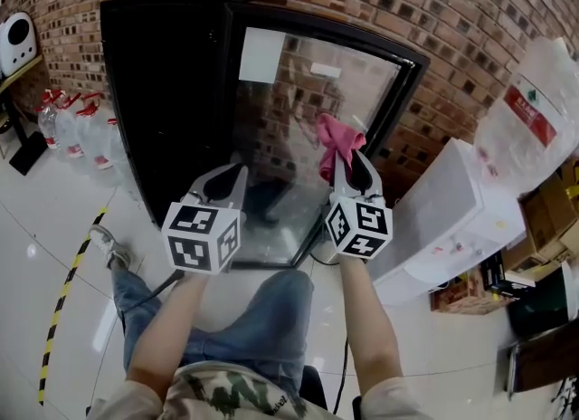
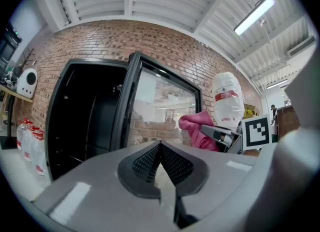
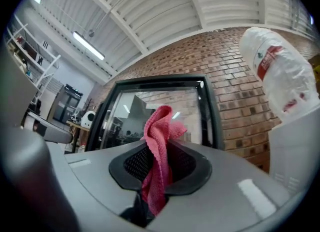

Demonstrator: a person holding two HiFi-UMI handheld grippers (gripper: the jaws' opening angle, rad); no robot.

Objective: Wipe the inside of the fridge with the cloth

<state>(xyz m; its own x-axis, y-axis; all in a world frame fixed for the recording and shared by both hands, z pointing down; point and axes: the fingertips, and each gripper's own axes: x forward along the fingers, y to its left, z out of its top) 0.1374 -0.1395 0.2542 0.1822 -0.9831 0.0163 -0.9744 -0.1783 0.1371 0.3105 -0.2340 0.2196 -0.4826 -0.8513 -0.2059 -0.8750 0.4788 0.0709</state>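
Right gripper pinches the cloth — jaws clamped on it. Left gripper is closed, empty — facing the open fridge.

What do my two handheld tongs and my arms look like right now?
The grey plastic left tongs and the matching right tongs taper to dark ribbed pads. Each carries a white cube with black square markers. A thin dark cable hangs beside the right forearm. The forearms are bare below a camouflage-print shirt.
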